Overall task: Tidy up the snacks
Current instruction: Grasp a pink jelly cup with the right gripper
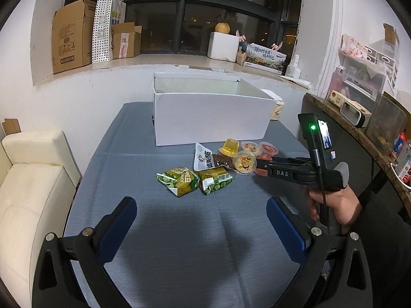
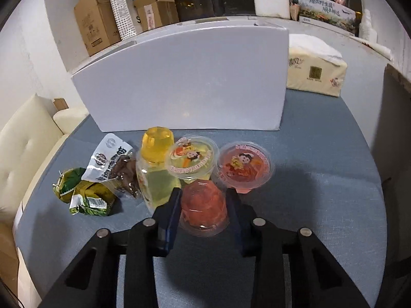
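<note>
Right tongs (image 2: 204, 205) clamp the upturned red jelly cup (image 2: 203, 205) — seemingly snug; white box (image 2: 185, 82) stands at twelve o'clock — left tongs (image 1: 201, 220) gape empty.

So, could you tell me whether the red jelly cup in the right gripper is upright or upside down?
Upside down: the red jelly cup sits with its wide rim on the blue tablecloth and its narrow base up.

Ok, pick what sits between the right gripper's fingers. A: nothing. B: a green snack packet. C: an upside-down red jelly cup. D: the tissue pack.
C: the right gripper has its fingers pressed on both sides of the upside-down red jelly cup.
</note>
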`<state>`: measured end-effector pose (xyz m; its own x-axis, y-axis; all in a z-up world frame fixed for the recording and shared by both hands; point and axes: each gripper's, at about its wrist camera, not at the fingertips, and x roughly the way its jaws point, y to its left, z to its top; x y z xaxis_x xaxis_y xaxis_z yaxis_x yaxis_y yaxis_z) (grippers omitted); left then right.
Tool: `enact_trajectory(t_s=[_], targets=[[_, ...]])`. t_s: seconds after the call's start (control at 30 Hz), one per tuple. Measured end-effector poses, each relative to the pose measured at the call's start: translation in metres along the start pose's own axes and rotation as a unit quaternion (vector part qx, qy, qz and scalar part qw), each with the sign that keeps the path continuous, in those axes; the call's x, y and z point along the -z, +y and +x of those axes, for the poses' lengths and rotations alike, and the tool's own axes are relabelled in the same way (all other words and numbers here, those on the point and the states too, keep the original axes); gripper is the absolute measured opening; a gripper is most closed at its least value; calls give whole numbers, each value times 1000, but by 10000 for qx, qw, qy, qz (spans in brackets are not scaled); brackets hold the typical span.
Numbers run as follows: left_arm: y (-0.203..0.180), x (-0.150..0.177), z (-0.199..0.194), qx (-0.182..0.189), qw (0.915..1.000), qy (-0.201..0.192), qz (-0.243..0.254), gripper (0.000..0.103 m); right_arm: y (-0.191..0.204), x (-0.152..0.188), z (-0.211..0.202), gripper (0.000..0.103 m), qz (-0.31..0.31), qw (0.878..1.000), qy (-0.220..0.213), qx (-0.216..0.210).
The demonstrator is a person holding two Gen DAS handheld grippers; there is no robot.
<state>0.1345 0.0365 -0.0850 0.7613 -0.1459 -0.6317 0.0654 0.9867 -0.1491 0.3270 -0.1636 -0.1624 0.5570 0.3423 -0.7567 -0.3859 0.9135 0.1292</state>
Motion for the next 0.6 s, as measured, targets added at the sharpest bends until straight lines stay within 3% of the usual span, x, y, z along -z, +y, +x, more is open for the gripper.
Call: enact_trajectory(t_s=[0.33, 0.6], targets=[[-3, 1, 10, 72, 9999, 76, 102, 103, 4, 17, -29, 36, 67, 9996, -180, -187], [17, -2, 56, -90, 9984, 343, 436, 103, 10, 52, -113, 36, 374, 9950, -842, -394]])
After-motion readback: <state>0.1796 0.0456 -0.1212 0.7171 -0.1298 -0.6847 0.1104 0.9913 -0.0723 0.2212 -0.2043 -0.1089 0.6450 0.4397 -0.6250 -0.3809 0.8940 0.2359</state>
